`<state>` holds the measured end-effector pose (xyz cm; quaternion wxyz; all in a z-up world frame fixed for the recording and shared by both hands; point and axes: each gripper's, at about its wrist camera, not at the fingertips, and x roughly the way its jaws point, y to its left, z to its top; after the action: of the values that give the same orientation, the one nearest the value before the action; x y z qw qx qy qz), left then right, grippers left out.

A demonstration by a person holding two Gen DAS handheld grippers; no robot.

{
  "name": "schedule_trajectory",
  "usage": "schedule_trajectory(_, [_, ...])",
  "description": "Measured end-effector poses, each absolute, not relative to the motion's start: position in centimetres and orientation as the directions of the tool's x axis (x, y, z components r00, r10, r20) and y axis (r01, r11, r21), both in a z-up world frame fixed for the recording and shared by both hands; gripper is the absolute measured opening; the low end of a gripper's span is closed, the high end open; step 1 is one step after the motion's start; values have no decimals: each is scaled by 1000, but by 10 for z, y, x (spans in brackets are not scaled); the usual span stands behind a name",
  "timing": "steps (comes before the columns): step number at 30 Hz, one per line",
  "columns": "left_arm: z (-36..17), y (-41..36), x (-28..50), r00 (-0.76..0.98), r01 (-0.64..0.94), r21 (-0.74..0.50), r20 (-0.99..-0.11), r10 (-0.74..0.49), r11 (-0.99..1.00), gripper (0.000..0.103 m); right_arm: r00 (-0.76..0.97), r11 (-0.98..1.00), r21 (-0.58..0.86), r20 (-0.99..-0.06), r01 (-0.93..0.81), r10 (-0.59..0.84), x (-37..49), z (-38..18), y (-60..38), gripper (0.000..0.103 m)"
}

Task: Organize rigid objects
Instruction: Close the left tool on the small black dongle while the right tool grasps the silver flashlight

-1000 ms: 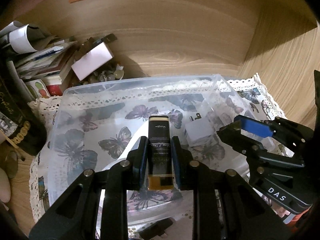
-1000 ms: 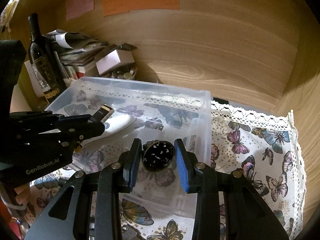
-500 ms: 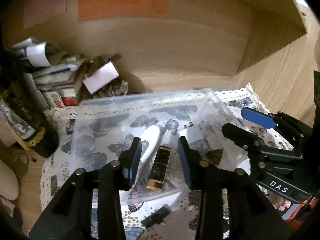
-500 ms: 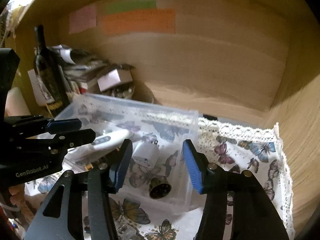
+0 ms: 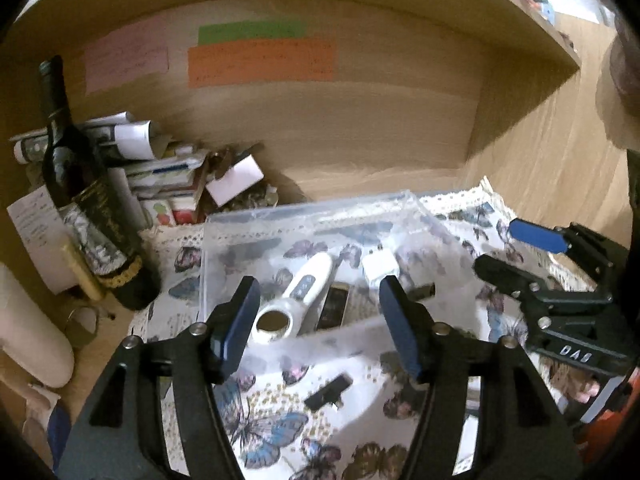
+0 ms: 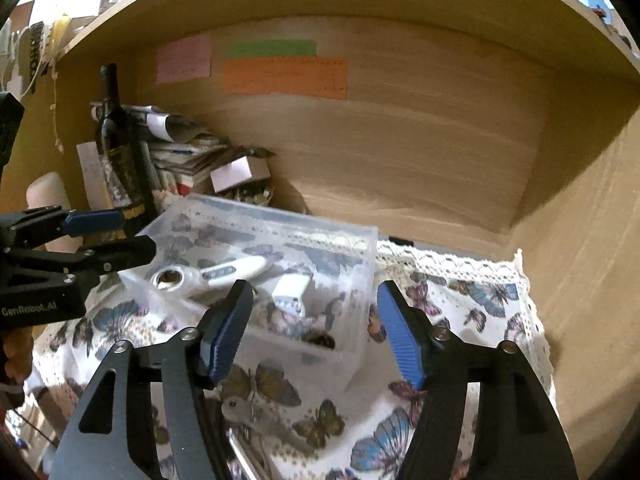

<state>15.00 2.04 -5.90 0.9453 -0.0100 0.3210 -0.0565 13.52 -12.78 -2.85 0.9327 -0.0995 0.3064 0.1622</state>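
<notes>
Both the left gripper (image 5: 320, 320) and the right gripper (image 6: 314, 330) hover with fingers spread wide and empty over the clear box (image 5: 224, 256) at frame centre, which holds a white device (image 5: 308, 284).

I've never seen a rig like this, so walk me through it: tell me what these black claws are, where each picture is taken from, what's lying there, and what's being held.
No robot here: a person holds one two-finger gripper in each hand, each carrying a fisheye camera that looks along its fingers. One picture comes from the left gripper, the other from the right gripper; each also sees the other at its edge. Both are open and hold nothing. Below them a clear plastic bin sits on a butterfly cloth. In the bin lie a white handheld device, a dark rectangular bar and a white charger. A small black piece lies on the cloth outside it.
</notes>
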Motion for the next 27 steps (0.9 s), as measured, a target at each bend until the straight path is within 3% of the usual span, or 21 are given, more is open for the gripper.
schedule_trajectory(16, [-127,28,124,654,70,-94,-747,-117,993,62,602,911,-17,-756,-412,258,89,-90,-139,61])
schedule_trajectory(27, [-159,16,127,569,83,-113,-810,-140,990,62,459,894,75,-837,-441,297,91,-122,-135,40])
